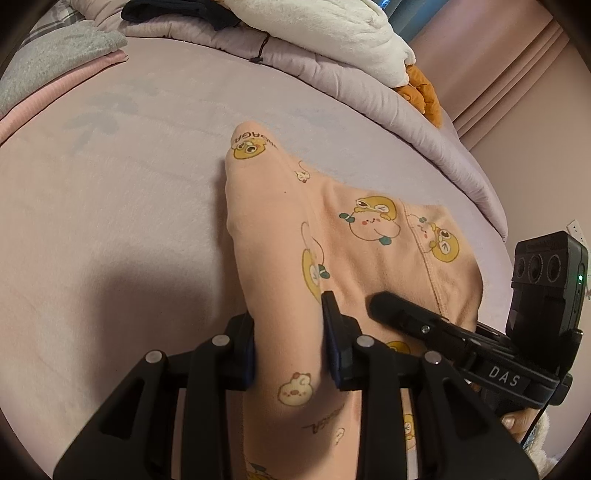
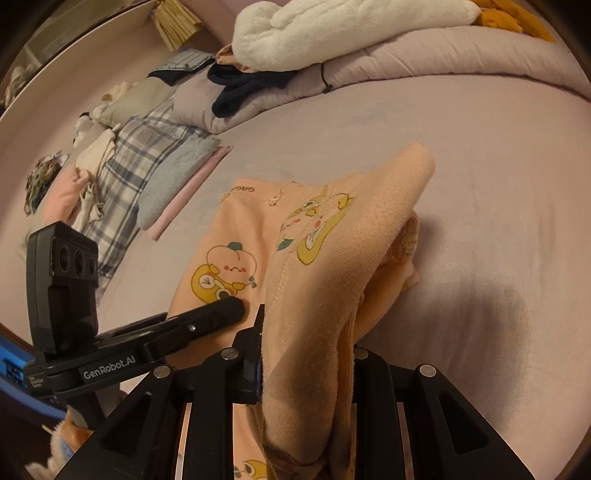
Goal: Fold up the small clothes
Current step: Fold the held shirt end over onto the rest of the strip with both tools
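Note:
A small peach garment [image 1: 280,236] with yellow cartoon prints lies on the lilac bed sheet [image 1: 110,206]. My left gripper [image 1: 290,325] is shut on a raised fold of it, cloth bulging between the fingers. My right gripper [image 2: 306,347] is shut on another edge of the same garment [image 2: 332,258], which drapes over it and hides the right finger. The rest of the garment [image 2: 229,258] lies flat on the sheet [image 2: 498,184]. Each gripper shows in the other's view: the right one [image 1: 373,306] at lower right, the left one [image 2: 236,306] at lower left.
A rolled lilac duvet [image 1: 295,62] with a white fluffy blanket [image 1: 332,33] and dark clothes [image 2: 240,88] lies along the far side. Folded grey, pink and plaid items [image 2: 166,177] are stacked at the left. The bed edge and wall [image 1: 517,92] are at right.

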Tool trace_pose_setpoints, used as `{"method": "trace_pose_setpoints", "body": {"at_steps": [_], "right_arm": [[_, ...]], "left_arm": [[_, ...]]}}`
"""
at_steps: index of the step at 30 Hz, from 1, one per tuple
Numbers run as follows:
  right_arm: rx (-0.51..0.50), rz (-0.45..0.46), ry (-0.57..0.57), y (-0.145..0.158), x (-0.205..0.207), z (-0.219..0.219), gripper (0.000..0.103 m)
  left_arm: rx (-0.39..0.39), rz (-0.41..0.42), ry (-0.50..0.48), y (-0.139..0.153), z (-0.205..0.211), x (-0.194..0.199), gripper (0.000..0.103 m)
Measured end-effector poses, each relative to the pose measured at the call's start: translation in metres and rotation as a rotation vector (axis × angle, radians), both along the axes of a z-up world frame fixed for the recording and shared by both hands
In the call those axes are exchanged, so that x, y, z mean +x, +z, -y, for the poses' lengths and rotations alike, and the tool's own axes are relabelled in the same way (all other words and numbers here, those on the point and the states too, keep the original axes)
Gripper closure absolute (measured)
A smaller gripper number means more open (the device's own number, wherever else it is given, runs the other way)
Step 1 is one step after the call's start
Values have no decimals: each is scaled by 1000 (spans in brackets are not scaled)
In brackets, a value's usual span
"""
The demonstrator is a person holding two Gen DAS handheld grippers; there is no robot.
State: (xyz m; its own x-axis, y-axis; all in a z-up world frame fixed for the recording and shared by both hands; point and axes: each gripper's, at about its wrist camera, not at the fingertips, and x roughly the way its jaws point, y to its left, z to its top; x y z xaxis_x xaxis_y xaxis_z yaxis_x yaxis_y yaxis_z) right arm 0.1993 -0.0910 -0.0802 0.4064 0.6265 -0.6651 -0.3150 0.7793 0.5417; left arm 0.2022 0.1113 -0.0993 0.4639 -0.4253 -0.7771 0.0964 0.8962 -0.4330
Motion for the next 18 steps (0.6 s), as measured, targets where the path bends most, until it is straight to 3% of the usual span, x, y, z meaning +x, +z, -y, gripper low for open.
{"method": "trace_pose_setpoints", "body": {"at_steps": [18], "right_arm": [[29,-56,-40,-10,3,11,76]], "left_arm": [[56,-6,14,-3,-3,1,62]]}}
